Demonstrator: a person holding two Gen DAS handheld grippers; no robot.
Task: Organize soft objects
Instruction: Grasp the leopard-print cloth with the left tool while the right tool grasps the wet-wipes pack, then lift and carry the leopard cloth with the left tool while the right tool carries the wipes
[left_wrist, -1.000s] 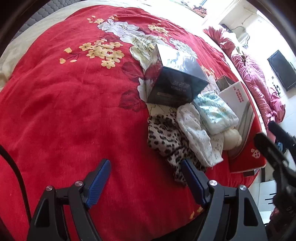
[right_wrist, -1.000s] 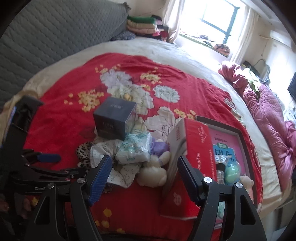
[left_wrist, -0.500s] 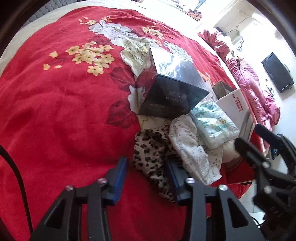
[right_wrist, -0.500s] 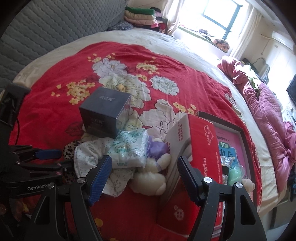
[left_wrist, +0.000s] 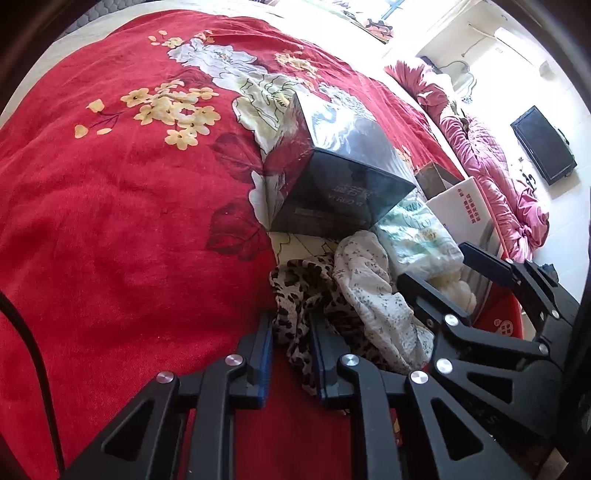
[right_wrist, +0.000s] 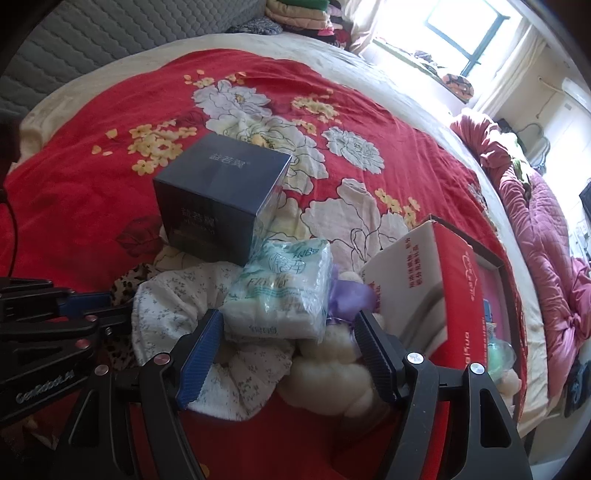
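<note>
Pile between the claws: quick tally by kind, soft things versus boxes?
Cloth pieces: 2, leopard-print cloth, white floral cloth
Tissue packs: 1, tissue pack
Plush toys: 1, cream plush toy
Boxes: 2, dark blue box, red and white box
Total: 6

A dark box (right_wrist: 221, 195) sits on the red floral blanket (left_wrist: 110, 221).

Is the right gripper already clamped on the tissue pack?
No, the right gripper is wide open, its fingers standing either side of the tissue pack.
</note>
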